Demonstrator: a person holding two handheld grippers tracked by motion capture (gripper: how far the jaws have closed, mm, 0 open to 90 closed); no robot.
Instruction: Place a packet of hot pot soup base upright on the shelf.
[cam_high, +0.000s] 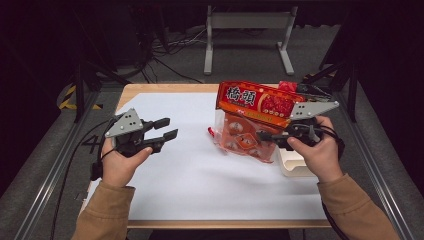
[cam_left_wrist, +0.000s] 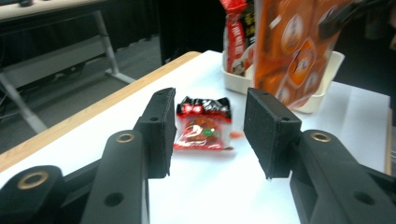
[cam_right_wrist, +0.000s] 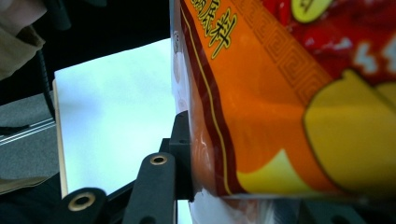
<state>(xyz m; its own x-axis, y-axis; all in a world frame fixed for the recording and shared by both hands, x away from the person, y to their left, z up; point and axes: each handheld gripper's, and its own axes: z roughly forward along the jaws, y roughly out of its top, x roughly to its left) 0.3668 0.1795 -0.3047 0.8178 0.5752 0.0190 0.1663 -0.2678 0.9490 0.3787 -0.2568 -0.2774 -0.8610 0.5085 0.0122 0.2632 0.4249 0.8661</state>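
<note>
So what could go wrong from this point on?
1. The right gripper holds the big snack bag tilted above the table; if the bag is open, packets could spill or the bag could slip.
2. The left gripper is open and lined up on the small packet, which lies flat; the pads may push it along rather than catch it.
3. The swinging bag could knock the white tray.

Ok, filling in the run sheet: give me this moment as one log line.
left gripper: open, aimed at small snack packet | right gripper: shut on big snack bag, held above white tray
</note>
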